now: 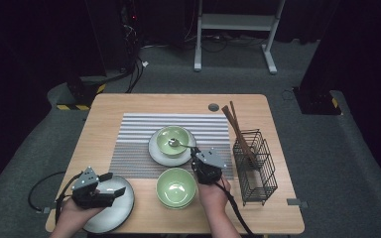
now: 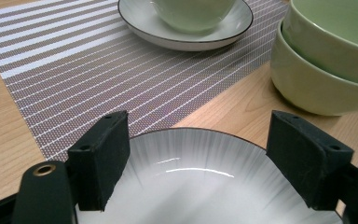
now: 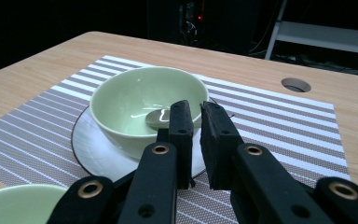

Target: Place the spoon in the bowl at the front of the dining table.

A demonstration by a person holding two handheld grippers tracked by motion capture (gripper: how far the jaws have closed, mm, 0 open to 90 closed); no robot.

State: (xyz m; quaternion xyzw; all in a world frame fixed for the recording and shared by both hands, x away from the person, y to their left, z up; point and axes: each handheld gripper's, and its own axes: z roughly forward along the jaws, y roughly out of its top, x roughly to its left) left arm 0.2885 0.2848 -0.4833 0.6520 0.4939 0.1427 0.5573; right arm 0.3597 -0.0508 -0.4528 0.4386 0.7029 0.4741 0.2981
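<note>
A pale green bowl stands on a white saucer on the striped placemat. A metal spoon lies in the bowl, its handle running over the near rim. My right gripper is at that rim, its jaws nearly together on the handle, which is hidden behind them. My left gripper is open above a white plate at the table's front left corner, its jaws wide apart over the plate's far rim.
Two stacked green bowls sit at the front of the table between my hands. A black wire basket with brown chopsticks stands at the right. A round cable hole is at the back.
</note>
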